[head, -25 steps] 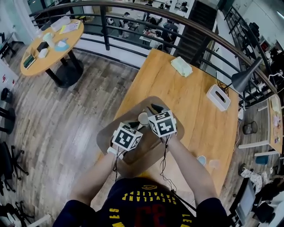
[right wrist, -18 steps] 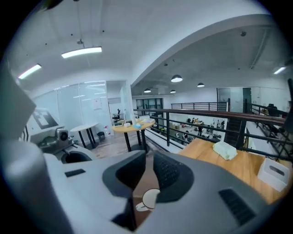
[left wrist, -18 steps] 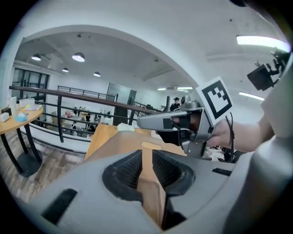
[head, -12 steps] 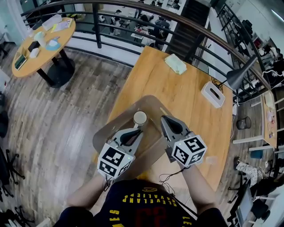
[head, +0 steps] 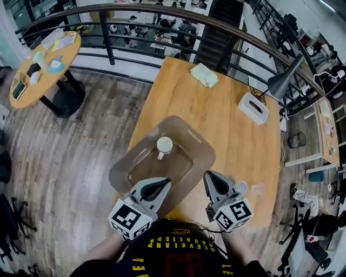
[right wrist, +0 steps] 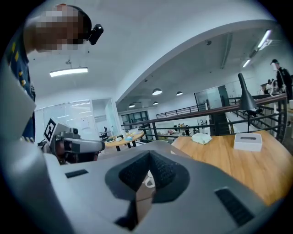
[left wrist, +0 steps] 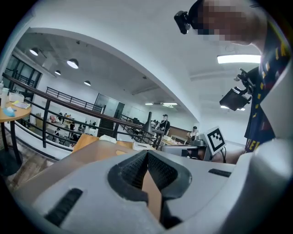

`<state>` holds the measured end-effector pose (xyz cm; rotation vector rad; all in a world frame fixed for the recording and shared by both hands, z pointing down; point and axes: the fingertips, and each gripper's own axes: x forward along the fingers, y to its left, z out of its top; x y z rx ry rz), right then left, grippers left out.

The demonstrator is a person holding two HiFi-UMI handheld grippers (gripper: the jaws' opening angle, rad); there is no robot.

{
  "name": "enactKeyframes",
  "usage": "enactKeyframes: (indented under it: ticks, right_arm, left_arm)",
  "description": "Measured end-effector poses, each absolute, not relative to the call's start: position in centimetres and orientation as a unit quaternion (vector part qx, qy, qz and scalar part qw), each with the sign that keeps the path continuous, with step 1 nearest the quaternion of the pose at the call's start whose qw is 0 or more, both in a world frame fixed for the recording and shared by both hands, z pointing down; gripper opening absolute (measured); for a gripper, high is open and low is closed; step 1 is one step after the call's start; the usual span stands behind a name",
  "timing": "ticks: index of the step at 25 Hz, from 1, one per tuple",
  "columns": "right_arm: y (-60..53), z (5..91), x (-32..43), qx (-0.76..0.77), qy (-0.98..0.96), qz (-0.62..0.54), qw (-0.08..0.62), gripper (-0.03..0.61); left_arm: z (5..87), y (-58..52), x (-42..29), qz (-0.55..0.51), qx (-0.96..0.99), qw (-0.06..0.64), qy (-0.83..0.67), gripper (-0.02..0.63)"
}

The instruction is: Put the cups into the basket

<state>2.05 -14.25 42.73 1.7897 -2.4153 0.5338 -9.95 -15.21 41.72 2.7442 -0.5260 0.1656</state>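
A white cup stands upright in the far half of the brown basket, a shallow tray on the wooden table. My left gripper hovers over the basket's near edge, shut and empty. My right gripper sits just right of the basket, also shut with nothing in it. A second pale cup and a clear one stand on the table beside the right gripper. In the right gripper view the white cup peeks through under the closed jaws. The left gripper view shows only brown surface under its shut jaws.
On the far half of the wooden table lie a white tissue box and a folded green cloth. A grey desk lamp leans in from the right. A railing runs behind, and wood floor drops off left of the table.
Both grippers have drawn back from the white cup toward the person and spread apart, their jaws closing. The cup stays in the basket.
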Motion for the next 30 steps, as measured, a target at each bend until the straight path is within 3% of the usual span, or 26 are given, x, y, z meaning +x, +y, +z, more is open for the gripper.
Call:
enactKeyframes:
  ticks: [21, 30]
  right_arm:
    - [-4.5, 43.8, 5.0, 0.572, -0.803, 0.161, 0.049, 0.012]
    - [-1.1, 43.5, 8.5, 0.574, -0.802, 0.163, 0.036, 0.014]
  left_arm:
    - [42.6, -6.5, 0.0, 0.068, 0.962, 0.211, -0.16, 0.012]
    - [41.8, -2.4, 3.6, 0.068, 0.967, 0.193, -0.148, 0.012]
